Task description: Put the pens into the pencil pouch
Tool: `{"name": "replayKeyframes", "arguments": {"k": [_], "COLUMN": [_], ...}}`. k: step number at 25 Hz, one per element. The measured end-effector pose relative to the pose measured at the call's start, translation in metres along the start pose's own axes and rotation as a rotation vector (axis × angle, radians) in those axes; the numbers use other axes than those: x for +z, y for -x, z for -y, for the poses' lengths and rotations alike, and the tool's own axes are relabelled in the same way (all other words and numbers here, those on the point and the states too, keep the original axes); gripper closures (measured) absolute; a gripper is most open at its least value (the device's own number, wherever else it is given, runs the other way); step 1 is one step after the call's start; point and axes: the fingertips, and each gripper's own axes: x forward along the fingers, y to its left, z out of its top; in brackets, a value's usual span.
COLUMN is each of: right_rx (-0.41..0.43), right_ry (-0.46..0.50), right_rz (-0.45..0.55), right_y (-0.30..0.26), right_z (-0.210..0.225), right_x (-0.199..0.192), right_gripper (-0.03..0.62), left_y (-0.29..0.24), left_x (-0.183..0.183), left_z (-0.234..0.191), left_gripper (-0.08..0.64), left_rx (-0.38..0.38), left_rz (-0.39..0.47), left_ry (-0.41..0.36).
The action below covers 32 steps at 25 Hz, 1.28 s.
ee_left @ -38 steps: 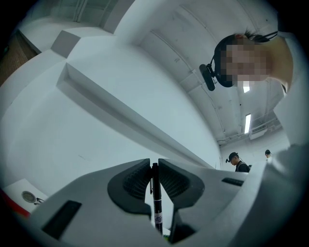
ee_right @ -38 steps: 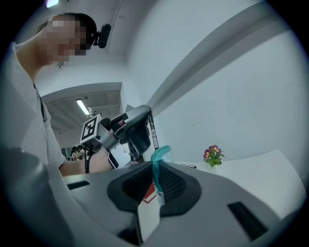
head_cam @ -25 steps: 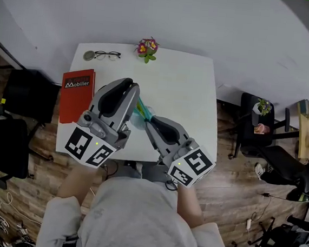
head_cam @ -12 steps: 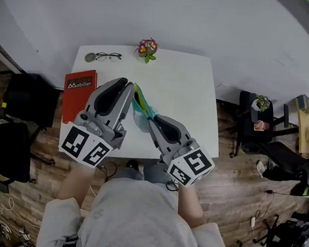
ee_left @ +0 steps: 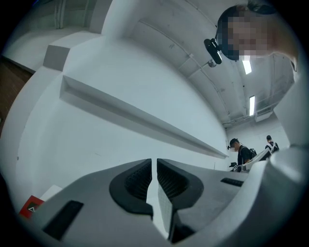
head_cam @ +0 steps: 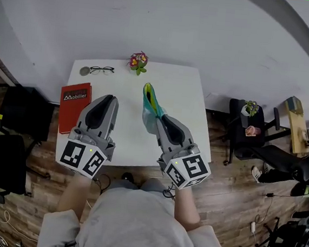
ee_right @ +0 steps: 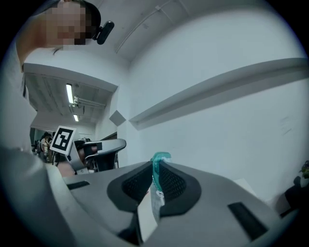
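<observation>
Right gripper [head_cam: 164, 120]: jaws closed on the pouch [head_cam: 150, 99]. In the right gripper view a teal edge of it is pinched between the pads, with what looks like a small zip tab hanging just below the pinch. In the head view the pouch sticks out past the jaw tips over the middle of the white table [head_cam: 174, 84]. I cannot tell whether its far end rests on the top or hangs clear.

Left gripper [head_cam: 105, 100]: well apart from the pouch, to its left, above the near left part of the table. Its jaws have just been closing and now stand with only a thin slit between them. The left gripper view shows nothing in that slit — bare pads with pale wall behind.

Pens: none lie loose on the table in the head view. The pouch shows yellow and green streaks among the teal, which may be pens already inside, but the frames do not settle it.

Also on the table, all untouched: glasses [head_cam: 102, 70] and a small flower pot [head_cam: 138, 62] at the far edge, a red book [head_cam: 73, 107] at the left edge.

Step in hand, as I judge it: loading looks finished and the pouch is being handled on its own, carried by one edge in the right gripper alone.

Next move calls for: if the zip is open, the left gripper needs to open and come across to pinch either the tab or the opposite edge while the right holds firm. A single-edge grip lets the pouch sag or swing — contents could slide out of an unzipped mouth if that mouth tips downward.
</observation>
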Motion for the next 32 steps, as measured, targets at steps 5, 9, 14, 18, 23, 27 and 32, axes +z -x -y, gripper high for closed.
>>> {"name": "replayKeyframes", "arguments": {"k": [5, 9, 14, 18, 23, 27, 32], "right_rx": [-0.070, -0.108, -0.142, -0.155, -0.175, -0.191, -0.208], "right_ry": [0.078, 0.132, 0.163, 0.161, 0.161, 0.159, 0.155], "right_rz": [0.022, 0.038, 0.053, 0.072, 0.084, 0.093, 0.107], "right_y": [0.014, 0.033, 0.061, 0.088, 0.116, 0.138, 0.159], "right_z": [0.018, 0.029, 0.045, 0.059, 0.075, 0.084, 0.092], "right_x": [0.016, 0.030, 0.042, 0.048, 0.052, 0.051, 0.050], "right_gripper": [0.535, 0.535, 0.535, 0.535, 0.535, 0.535, 0.535], "left_y": [0.009, 0.012, 0.016, 0.023, 0.031, 0.038, 0.045], "left_x": [0.001, 0.003, 0.004, 0.005, 0.005, 0.002, 0.001], "left_z": [0.002, 0.015, 0.036, 0.056, 0.074, 0.090, 0.108], "left_gripper": [0.509, 0.511, 0.509, 0.511, 0.511, 0.511, 0.509], "left_rx": [0.056, 0.084, 0.122, 0.144, 0.182, 0.197, 0.208], "left_rz": [-0.007, -0.010, -0.011, 0.000, 0.009, 0.008, 0.016], "left_ry": [-0.030, -0.048, -0.059, -0.064, -0.086, -0.100, -0.108]}}
